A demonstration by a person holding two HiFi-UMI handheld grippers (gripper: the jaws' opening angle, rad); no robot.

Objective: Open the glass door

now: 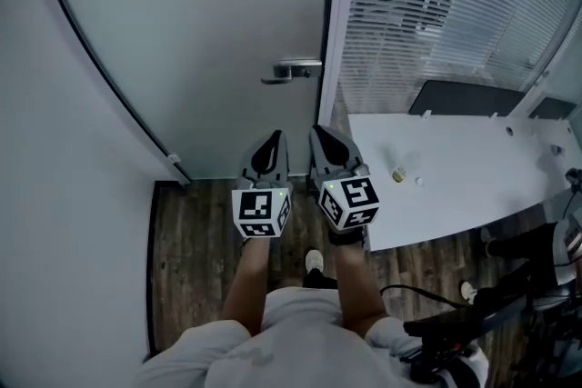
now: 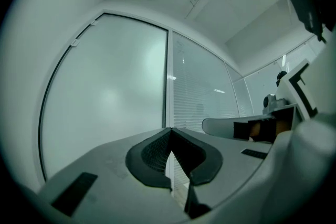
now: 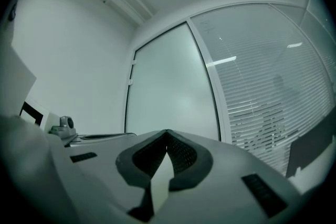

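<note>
Straight ahead of the person stands the glass door, frosted and shut, its metal lever handle at the right edge next to a slatted blind. Side by side and pointing at it, short of the pane, the left gripper and right gripper each have their jaws pressed together with nothing between them. The door's top is cut off from above, and a small thing on the white table is too tiny to name.
</note>
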